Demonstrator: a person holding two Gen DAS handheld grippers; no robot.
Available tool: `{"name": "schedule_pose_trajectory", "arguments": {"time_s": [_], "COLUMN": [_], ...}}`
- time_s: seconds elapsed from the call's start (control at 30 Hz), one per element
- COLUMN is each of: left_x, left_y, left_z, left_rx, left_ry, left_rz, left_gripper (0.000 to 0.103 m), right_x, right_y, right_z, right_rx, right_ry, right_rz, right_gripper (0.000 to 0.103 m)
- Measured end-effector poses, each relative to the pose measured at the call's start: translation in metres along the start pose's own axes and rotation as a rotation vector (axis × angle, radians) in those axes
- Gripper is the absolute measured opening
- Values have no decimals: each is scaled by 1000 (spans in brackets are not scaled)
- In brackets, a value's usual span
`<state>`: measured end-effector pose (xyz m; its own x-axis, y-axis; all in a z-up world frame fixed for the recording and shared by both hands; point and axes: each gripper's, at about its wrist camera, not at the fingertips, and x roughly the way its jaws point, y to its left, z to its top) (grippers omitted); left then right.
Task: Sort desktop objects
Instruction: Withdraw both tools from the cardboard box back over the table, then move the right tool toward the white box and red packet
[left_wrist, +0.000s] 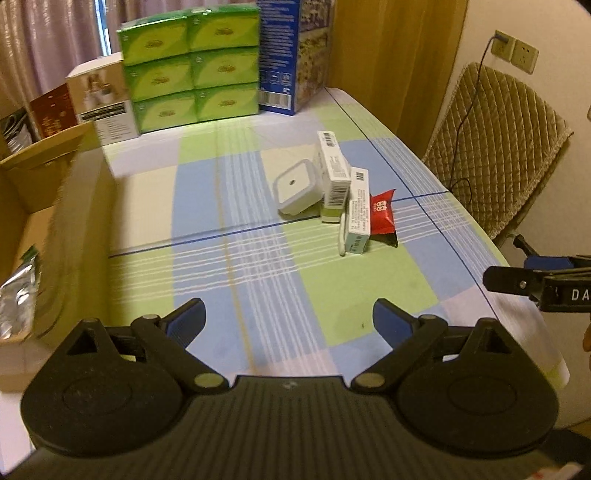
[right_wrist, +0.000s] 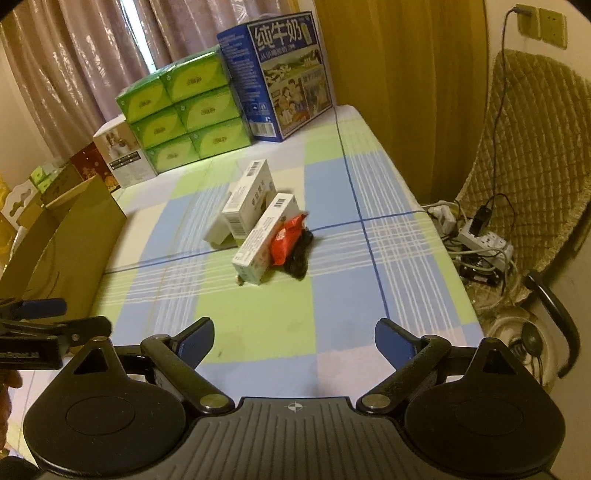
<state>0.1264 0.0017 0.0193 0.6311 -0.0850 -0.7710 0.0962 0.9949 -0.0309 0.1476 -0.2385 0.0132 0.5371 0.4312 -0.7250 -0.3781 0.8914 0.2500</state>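
A small pile lies mid-table on the checked cloth: a white square lidded container (left_wrist: 296, 187), two white cartons (left_wrist: 334, 170) (left_wrist: 359, 211), a red snack packet (left_wrist: 382, 214) and a dark wrapper (right_wrist: 301, 254). In the right wrist view the same cartons (right_wrist: 248, 199) (right_wrist: 266, 238) and red packet (right_wrist: 286, 240) sit ahead. My left gripper (left_wrist: 288, 319) is open over the near cloth, well short of the pile, with nothing between its fingers. My right gripper (right_wrist: 294, 341) is open too and also empty. Each gripper shows at the edge of the other's view (left_wrist: 517, 282) (right_wrist: 55, 317).
An open cardboard box (left_wrist: 48, 221) stands at the table's left with a silver foil bag (left_wrist: 20, 299) inside. Stacked green tissue packs (left_wrist: 190, 68), a blue milk carton box (right_wrist: 277, 74) and other boxes line the back. A padded chair (left_wrist: 495, 147) and power strips (right_wrist: 480, 240) are off the right edge.
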Motion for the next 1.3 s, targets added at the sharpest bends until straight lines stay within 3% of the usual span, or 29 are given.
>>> {"name": "schedule_pose_trajectory", "arguments": {"time_s": [0.2, 0.33, 0.5, 0.67, 0.93, 1.13, 1.3], "left_x": [39, 65, 93, 116, 143, 155, 159], "left_y": [-11, -19, -31, -43, -43, -42, -42], "left_z": [17, 26, 35, 38, 44, 44, 44], "left_rx": [33, 79, 155, 220, 234, 236, 244], "left_ry": [-3, -9, -15, -18, -30, -30, -31], "left_rz": [-44, -79, -112, -142, -174, -192, -201], "left_gripper": [91, 79, 75, 62, 44, 37, 32], "right_x": [30, 51, 73, 95, 125, 143, 157], "right_y": [-9, -15, -20, -19, -23, -25, -25], "right_z": [12, 21, 31, 40, 50, 56, 61], "right_rx": [-25, -31, -44, -61, -39, -11, -14], "right_ry": [13, 26, 37, 45, 66, 82, 89], "right_rz": [-2, -3, -7, 7, 33, 53, 57], "right_gripper": [87, 72, 65, 61, 52, 44, 43]}}
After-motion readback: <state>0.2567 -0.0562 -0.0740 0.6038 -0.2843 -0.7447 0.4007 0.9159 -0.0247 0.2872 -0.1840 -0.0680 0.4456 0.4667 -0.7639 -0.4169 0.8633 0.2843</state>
